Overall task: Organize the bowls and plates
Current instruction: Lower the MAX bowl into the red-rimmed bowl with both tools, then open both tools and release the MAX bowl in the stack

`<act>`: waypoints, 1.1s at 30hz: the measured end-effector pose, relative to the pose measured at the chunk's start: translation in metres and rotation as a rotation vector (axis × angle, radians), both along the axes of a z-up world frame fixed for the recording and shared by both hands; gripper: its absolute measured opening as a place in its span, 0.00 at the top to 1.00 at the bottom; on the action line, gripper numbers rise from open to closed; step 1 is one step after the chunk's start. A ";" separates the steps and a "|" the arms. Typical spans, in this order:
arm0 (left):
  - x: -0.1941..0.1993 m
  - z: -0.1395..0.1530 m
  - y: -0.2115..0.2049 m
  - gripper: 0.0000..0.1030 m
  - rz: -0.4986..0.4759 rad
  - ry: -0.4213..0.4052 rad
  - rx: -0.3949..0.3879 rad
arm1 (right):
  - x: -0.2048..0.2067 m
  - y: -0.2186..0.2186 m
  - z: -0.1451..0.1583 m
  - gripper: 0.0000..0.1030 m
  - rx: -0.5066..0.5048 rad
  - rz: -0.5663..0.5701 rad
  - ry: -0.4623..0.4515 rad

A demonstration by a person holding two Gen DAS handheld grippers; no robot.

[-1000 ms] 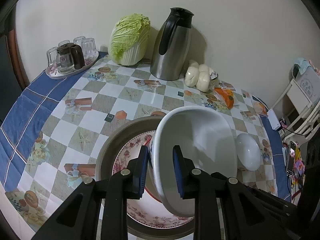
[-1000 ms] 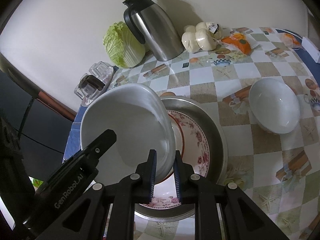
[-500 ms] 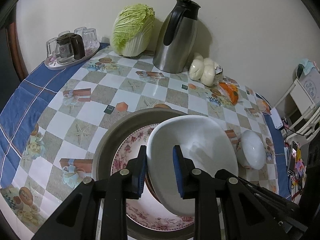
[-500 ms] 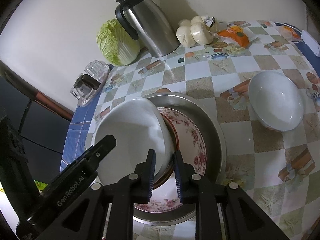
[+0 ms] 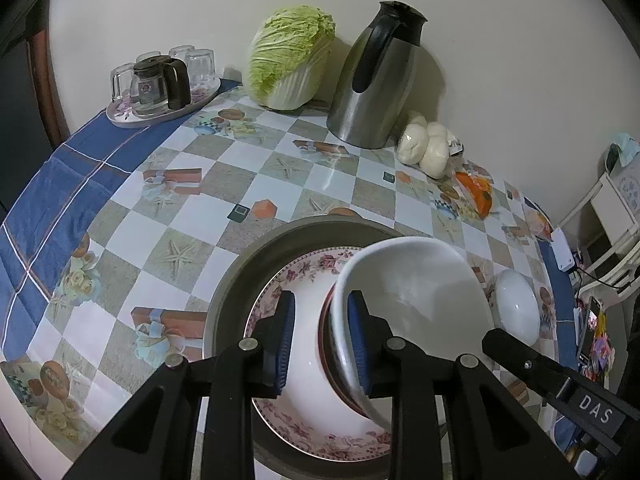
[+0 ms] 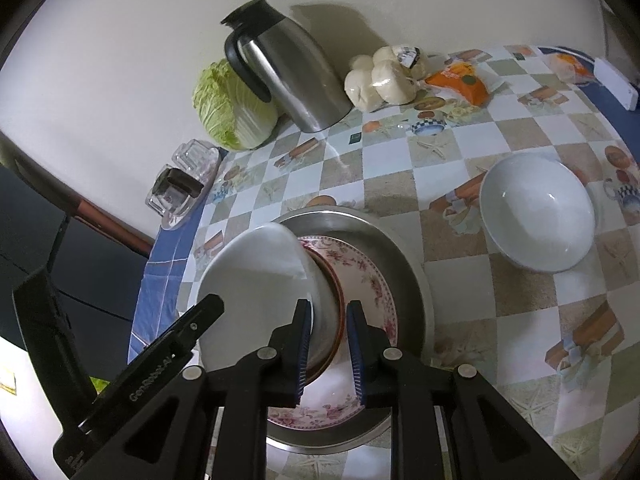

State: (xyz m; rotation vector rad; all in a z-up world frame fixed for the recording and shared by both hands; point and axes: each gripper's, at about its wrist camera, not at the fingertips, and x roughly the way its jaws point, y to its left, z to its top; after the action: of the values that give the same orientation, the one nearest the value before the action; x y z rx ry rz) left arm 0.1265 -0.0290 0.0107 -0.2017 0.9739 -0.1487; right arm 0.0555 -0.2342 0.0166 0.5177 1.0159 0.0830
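A large white bowl [image 5: 416, 296] rests in the stack: a red-rimmed dish, a floral plate [image 5: 304, 272] and a big metal plate [image 5: 248, 264]. My left gripper [image 5: 320, 340] straddles the bowl's left rim with its jaws parted, the rim no longer pinched. My right gripper [image 6: 327, 348] straddles the opposite rim of the bowl [image 6: 260, 272], also slightly parted. A second white bowl [image 6: 538, 220] stands alone on the table to the right; it also shows in the left wrist view [image 5: 516, 306].
At the back by the wall stand a steel thermos jug [image 5: 376, 80], a cabbage [image 5: 292, 56], a tray of glasses [image 5: 160, 80], buns [image 5: 426, 148] and an orange packet [image 5: 476, 192]. The table edge runs along the blue cloth border at left.
Both grippers lowered the large white bowl onto the plate stack. Both pairs of jaws have opened a little off the rim.
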 end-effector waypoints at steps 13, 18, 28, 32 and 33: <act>-0.006 0.013 0.004 0.32 0.017 -0.046 0.008 | -0.002 -0.002 0.005 0.73 -0.010 -0.009 -0.006; -0.006 0.010 0.011 0.20 0.069 -0.015 0.042 | -0.003 -0.001 0.009 0.43 -0.055 -0.013 -0.013; -0.006 0.005 0.033 0.11 0.196 0.000 0.087 | -0.003 -0.002 0.007 0.20 -0.122 -0.023 -0.005; -0.007 0.006 0.041 0.11 0.244 -0.013 0.088 | -0.003 -0.004 0.007 0.13 -0.120 -0.024 -0.007; -0.008 0.006 0.043 0.10 0.252 -0.015 0.088 | -0.004 -0.005 0.008 0.10 -0.119 -0.024 -0.009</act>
State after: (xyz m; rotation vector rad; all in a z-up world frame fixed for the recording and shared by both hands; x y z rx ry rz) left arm 0.1188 0.0136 0.0166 -0.2396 0.9296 0.1232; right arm 0.0518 -0.2388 0.0243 0.4199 0.9992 0.0037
